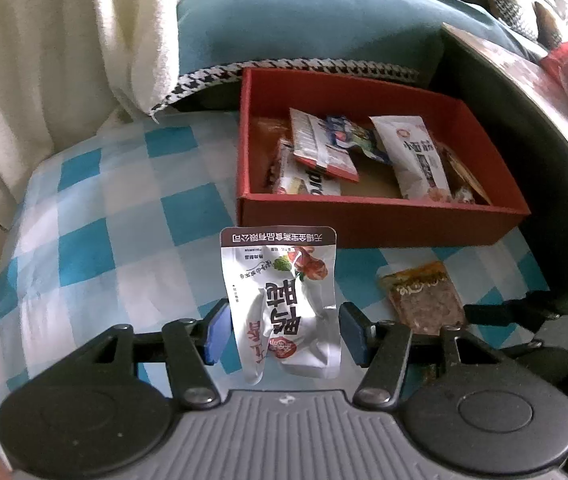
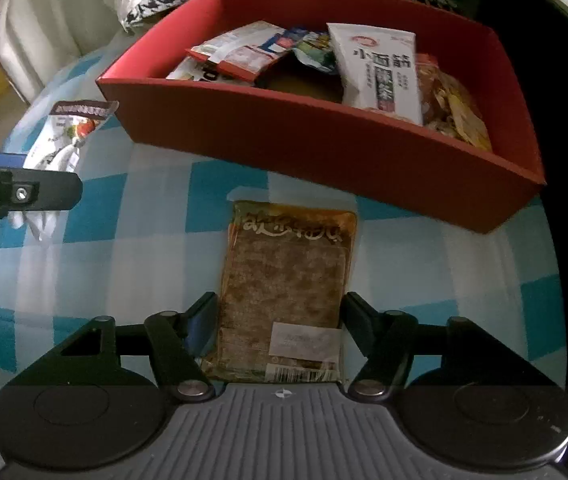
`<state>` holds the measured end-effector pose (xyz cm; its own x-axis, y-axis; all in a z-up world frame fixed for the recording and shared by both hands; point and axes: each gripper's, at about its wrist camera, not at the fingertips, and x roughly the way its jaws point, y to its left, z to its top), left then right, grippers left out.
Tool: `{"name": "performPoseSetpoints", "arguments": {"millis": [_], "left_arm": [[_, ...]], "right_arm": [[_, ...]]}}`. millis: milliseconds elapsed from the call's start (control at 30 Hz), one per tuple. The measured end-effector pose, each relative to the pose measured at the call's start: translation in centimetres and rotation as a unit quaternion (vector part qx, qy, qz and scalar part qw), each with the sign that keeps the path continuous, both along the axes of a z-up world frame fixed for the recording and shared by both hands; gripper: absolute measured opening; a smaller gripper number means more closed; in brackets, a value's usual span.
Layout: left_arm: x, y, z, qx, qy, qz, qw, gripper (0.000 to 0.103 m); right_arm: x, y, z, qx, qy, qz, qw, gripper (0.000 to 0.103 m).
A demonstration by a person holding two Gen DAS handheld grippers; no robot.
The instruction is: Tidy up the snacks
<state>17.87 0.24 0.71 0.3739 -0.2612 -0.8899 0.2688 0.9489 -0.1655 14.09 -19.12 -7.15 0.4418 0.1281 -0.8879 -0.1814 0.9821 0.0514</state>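
A blue and white checked cloth (image 2: 155,248) covers a soft surface, with a red cardboard box (image 2: 324,148) at its far side. Inside the box lie several snack packets, among them a white packet with Chinese lettering (image 2: 380,76) and a red-edged packet (image 2: 239,56) leaning on the others.

The left gripper (image 1: 284,330) has its jaws spread, one blue-padded finger on each side of a silver foil snack pouch (image 1: 284,300) printed with red and dark characters. A narrow gap shows on the left side; on the right the pad sits at the pouch's edge, and contact there is hard to judge.

The right gripper (image 2: 279,322) is also spread wide, straddling the near end of a flat, clear-wrapped brown tofu-like snack (image 2: 288,276) lying on the cloth just in front of the box. Its fingers appear close beside the wrapper without squeezing it.

A cream blanket (image 1: 63,60) and a teal cushion (image 1: 304,20) lie behind the box.
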Motion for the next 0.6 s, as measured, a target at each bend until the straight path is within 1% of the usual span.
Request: {"name": "performPoseSetpoints", "arguments": {"millis": [100, 267, 433, 467, 500, 533, 567, 600], "left_arm": [[0.0, -0.2, 0.1, -0.001, 0.0, -0.003, 1.0, 0.051], [0.0, -0.5, 0.3, -0.005, -0.005, -0.005, 1.0, 0.051], [-0.1, -1.1, 0.5, -0.006, -0.009, -0.013, 0.9999, 0.051], [-0.1, -1.2, 0.6, -0.006, -0.01, -0.014, 0.9998, 0.051], [-0.1, -1.2, 0.6, -0.007, -0.011, -0.015, 0.9998, 0.051], [-0.1, -1.3, 0.6, -0.006, -0.012, -0.015, 0.9998, 0.051], [-0.1, -1.3, 0.6, -0.004, -0.012, -0.014, 0.9998, 0.051], [0.0, -1.2, 0.5, -0.003, -0.012, -0.013, 0.9998, 0.051]], "right_arm": [[0.0, -0.7, 0.8, 0.016, -0.01, -0.007, 1.0, 0.073], [-0.9, -2.0, 3.5, 0.048, -0.04, -0.019, 0.998, 0.073], [-1.3, -2.3, 5.1, 0.061, -0.06, -0.016, 0.996, 0.073], [-1.0, -2.4, 5.2, 0.063, -0.063, -0.015, 0.996, 0.066], [-0.8, -2.5, 5.3, 0.072, -0.061, -0.012, 0.995, 0.042], [-0.4, -2.8, 5.2, 0.088, -0.053, -0.015, 0.995, 0.035], [-0.3, -3.1, 5.0, 0.099, -0.046, -0.02, 0.994, 0.036], [-0.2, -3.1, 4.7, 0.086, -0.041, -0.021, 0.995, 0.037]]}}
